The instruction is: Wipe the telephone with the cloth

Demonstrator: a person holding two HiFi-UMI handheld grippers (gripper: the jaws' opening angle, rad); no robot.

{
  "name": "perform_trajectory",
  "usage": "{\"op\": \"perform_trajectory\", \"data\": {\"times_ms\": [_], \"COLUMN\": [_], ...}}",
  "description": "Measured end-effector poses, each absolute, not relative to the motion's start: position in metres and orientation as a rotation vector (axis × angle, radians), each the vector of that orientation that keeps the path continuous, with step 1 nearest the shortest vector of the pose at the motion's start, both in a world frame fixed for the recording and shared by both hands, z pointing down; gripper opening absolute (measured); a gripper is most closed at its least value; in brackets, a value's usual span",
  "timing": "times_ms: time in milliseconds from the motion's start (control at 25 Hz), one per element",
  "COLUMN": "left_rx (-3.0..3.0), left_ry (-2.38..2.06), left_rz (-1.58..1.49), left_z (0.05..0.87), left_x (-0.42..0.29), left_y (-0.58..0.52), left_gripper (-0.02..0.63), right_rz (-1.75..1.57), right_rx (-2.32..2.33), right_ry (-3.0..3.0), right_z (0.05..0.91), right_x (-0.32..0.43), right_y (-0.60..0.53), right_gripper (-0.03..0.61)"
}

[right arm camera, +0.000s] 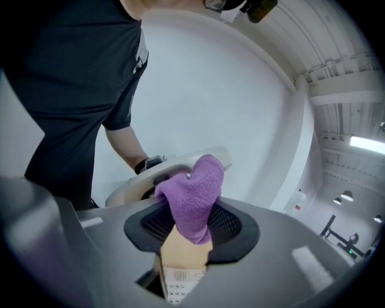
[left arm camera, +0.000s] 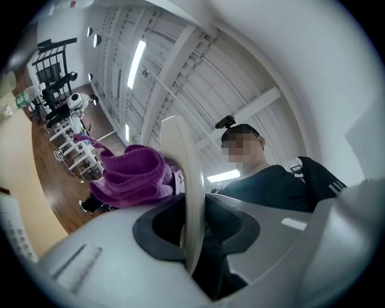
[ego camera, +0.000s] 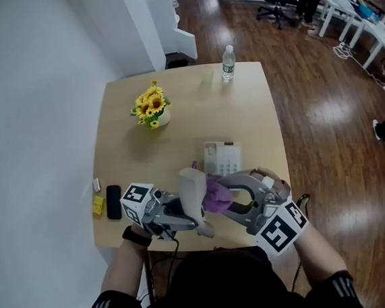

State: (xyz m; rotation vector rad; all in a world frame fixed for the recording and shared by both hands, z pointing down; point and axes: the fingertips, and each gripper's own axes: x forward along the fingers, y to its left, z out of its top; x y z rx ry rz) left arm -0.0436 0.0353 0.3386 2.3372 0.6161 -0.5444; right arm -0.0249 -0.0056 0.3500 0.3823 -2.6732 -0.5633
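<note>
My left gripper (ego camera: 193,214) is shut on the white telephone handset (ego camera: 192,187), which it holds raised above the table's near edge. In the left gripper view the handset (left arm camera: 187,192) stands edge-on between the jaws of that gripper (left arm camera: 192,237). The purple cloth (left arm camera: 129,174) rests against its left face. My right gripper (ego camera: 225,197) is shut on that cloth (ego camera: 217,193) and presses it to the handset's side. In the right gripper view the cloth (right arm camera: 194,201) bulges from the gripper (right arm camera: 191,231), with the handset (right arm camera: 180,163) behind. The telephone base (ego camera: 221,158) lies on the table.
The wooden table (ego camera: 132,156) carries a pot of sunflowers (ego camera: 151,108) at the back left and a water bottle (ego camera: 228,62) at the far edge. A black phone (ego camera: 114,201) and a yellow object (ego camera: 98,205) lie at the near left. A white wall runs along the left.
</note>
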Motion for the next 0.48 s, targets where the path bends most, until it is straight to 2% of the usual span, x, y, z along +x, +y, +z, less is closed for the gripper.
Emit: {"op": "perform_trajectory", "data": {"times_ms": [200, 480], "left_rx": [2.322, 2.328], "left_ry": [0.666, 0.684], "left_rz": [-0.550, -0.543], "left_z": [0.334, 0.332], "left_x": [-0.044, -0.038], "left_y": [0.047, 0.052], "left_gripper": [0.091, 0.092], "right_rz": [-0.599, -0.882], "right_rx": [0.565, 0.508], "right_ry": [-2.641, -2.527], "right_z": [0.328, 0.313], "right_x": [-0.018, -0.036], "right_y": [-0.036, -0.022], "right_gripper": [0.153, 0.153]}}
